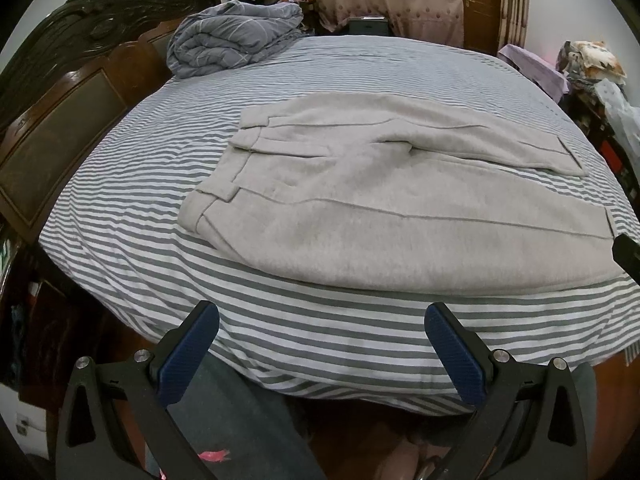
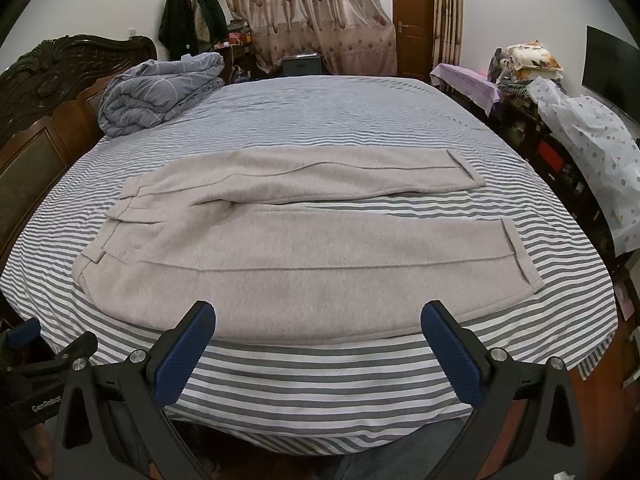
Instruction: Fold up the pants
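Nearest to the left wrist camera is the left gripper (image 1: 322, 316), at 6 o'clock of its view; its two blue pads (image 1: 188, 354) stand wide apart and nothing is between them. It hangs over the near edge of the bed (image 1: 120, 184), not touching the cloth. In the right wrist view the right gripper (image 2: 318, 316) is the same: jaws spread wide, holding nothing, above the striped sheet (image 2: 320, 380) just before the pants.

Pale grey pants (image 2: 280, 264) lie flat and unfolded on the sheet, in the middle of the right wrist view. The waistband (image 2: 104, 236) points to 9 o'clock, toward the dark carved headboard (image 2: 52, 80). Both legs run to 3 o'clock and are a little apart, with stripes showing between them. The near leg ends in a cuff (image 2: 520, 252) at about 3 o'clock, and the far leg's cuff (image 2: 464, 170) lies at about 2 o'clock. From the left wrist view the pants (image 1: 380, 208) fill the centre and reach the right edge.

At 10 o'clock a rolled blue-grey quilt (image 2: 160, 88) rests on the bed beside the headboard. Curtains (image 2: 304, 16) hang at 12 o'clock, with a brown door (image 2: 412, 20) at their right. At 2 o'clock some piled bedding (image 2: 528, 60) stands beside the bed.
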{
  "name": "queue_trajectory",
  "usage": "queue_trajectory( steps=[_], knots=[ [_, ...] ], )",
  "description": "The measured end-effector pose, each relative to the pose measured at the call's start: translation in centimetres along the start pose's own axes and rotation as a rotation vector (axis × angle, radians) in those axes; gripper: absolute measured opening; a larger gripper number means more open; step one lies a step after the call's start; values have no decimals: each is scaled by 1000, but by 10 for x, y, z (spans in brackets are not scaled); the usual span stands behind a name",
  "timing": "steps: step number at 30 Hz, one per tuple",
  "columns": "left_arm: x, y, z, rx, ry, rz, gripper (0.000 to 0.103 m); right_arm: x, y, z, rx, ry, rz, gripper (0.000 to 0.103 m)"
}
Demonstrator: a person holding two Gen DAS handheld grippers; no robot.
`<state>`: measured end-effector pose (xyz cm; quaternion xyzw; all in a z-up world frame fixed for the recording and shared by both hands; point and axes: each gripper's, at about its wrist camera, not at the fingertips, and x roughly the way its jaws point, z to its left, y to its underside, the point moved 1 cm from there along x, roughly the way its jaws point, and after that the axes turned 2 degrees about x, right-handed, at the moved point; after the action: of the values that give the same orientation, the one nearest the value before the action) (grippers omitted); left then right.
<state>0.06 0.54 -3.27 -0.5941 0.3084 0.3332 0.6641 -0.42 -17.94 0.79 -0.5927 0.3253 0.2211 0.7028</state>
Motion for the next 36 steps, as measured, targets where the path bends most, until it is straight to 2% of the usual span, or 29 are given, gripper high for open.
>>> queue_trajectory(
  steps=[27,36],
  knots=[
    [7,-4,-4,25,10,3,102,2,5,3,12,4,25,102],
    [14,-12,-2,26,23,-3,102,1,7,5,15,-26,30,102]
  ],
)
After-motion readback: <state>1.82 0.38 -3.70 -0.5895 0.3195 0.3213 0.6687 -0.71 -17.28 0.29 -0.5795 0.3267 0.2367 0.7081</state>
